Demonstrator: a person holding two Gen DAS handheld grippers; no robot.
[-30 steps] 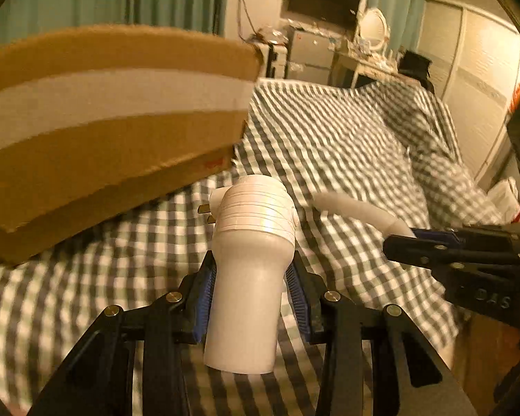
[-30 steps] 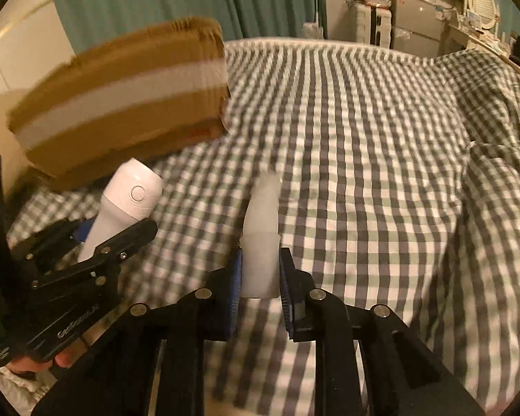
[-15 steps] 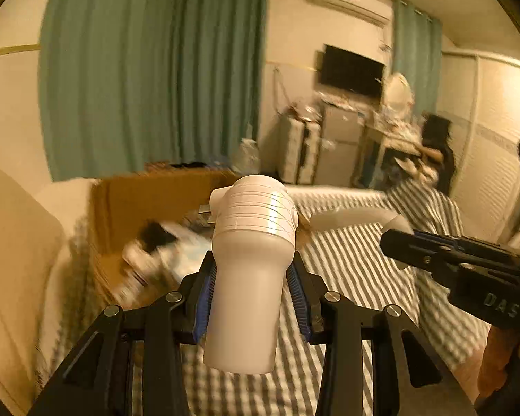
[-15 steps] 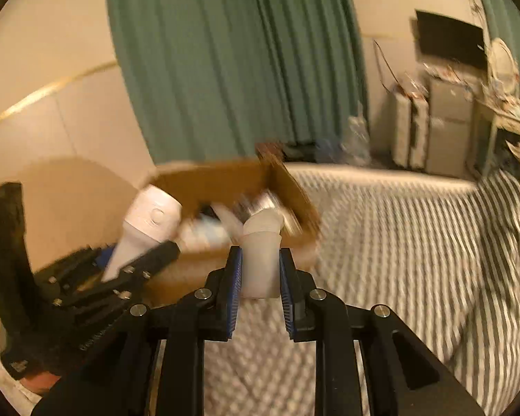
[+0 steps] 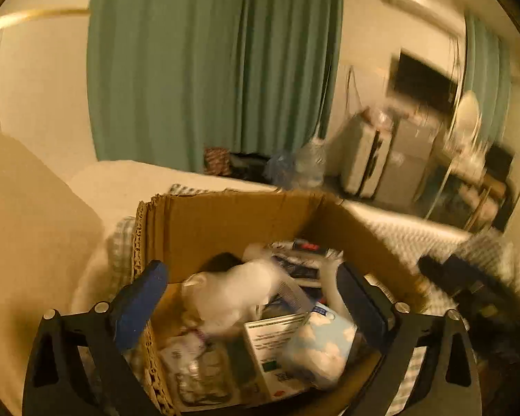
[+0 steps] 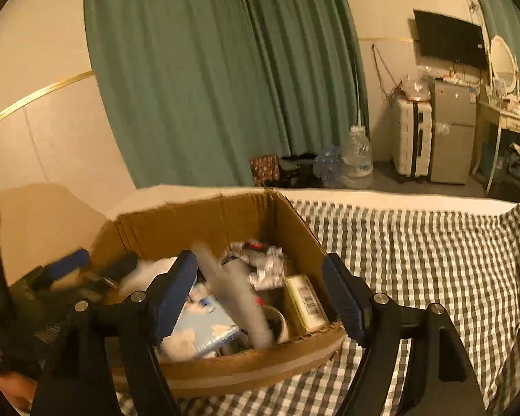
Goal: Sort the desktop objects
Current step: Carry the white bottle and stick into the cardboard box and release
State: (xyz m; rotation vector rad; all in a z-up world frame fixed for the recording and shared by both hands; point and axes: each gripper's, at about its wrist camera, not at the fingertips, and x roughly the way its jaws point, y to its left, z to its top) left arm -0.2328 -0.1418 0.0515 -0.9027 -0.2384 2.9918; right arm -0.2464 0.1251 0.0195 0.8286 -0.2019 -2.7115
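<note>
Both grippers gape wide over the box! The left gripper (image 5: 249,301) has its fingers spread with nothing between the pads, and a blurred white bottle (image 5: 232,294) sits just below among the clutter. The right gripper (image 6: 260,298) is splayed too, with a pale tube (image 6: 235,298) smeared across the cardboard box (image 6: 204,222). Beyond lies the checked cover (image 6: 416,249), then the green curtain (image 6: 225,69).
</note>
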